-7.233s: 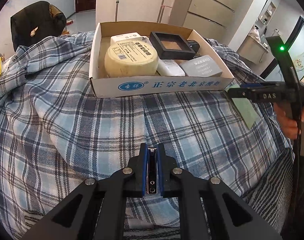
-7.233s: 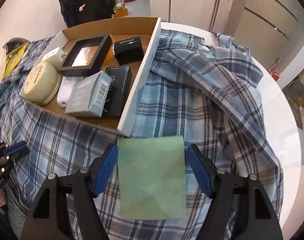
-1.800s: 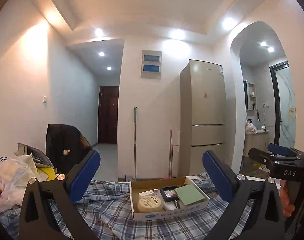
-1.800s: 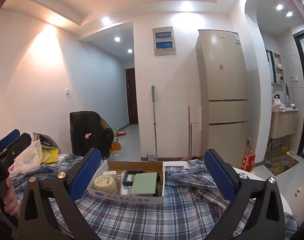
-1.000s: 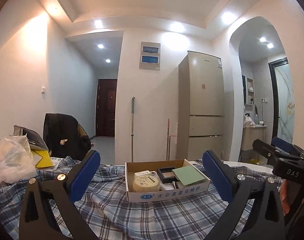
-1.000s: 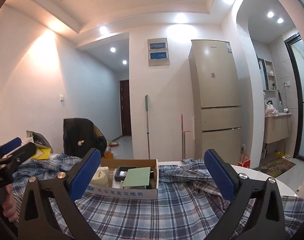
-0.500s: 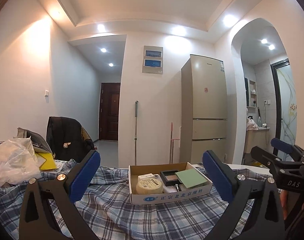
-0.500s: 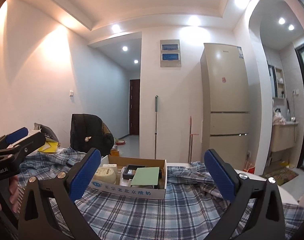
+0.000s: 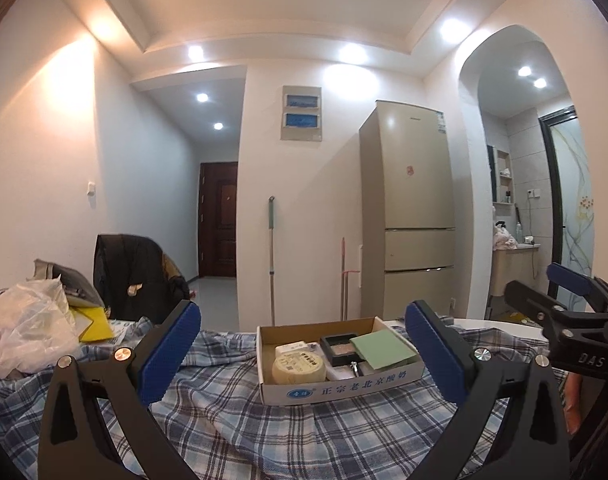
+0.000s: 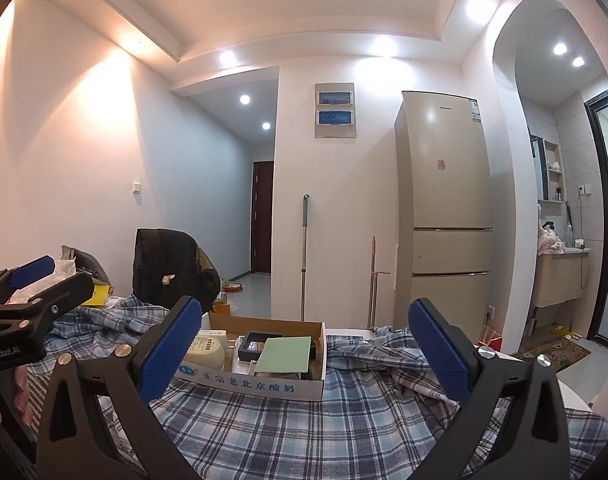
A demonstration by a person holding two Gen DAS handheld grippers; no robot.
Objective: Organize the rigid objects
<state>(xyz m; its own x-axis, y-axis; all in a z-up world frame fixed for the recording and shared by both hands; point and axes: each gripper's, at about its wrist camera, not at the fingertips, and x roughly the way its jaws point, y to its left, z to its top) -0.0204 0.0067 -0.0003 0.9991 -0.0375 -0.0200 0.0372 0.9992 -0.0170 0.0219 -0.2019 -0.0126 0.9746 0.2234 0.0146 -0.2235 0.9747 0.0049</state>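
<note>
A white cardboard box (image 9: 344, 386) (image 10: 255, 385) with blue print sits on a blue plaid cloth (image 9: 304, 428) (image 10: 304, 432). Inside lie a round cream tin (image 9: 299, 367) (image 10: 206, 349), a black framed case (image 9: 338, 348) (image 10: 255, 346), a flat green card (image 9: 384, 349) (image 10: 287, 355) on top, and a small metal piece (image 9: 354, 367). My left gripper (image 9: 301, 354) is open and empty, held back from the box. My right gripper (image 10: 304, 354) is also open and empty, likewise short of the box. Each gripper shows at the edge of the other's view.
A beige fridge (image 9: 414, 216) (image 10: 450, 208), two mop handles (image 9: 271, 256) and a dark door (image 9: 219, 220) stand behind. A black bag (image 9: 135, 276) and plastic bags (image 9: 27, 328) lie at the left. A hand (image 10: 19, 392) grips the left tool. The white table edge (image 10: 572, 396) shows at right.
The green card left my right gripper and the nail clipper left my left; both lie in the box. Both grippers opened, pulled back and levelled out; over the last second they only drift slightly.
</note>
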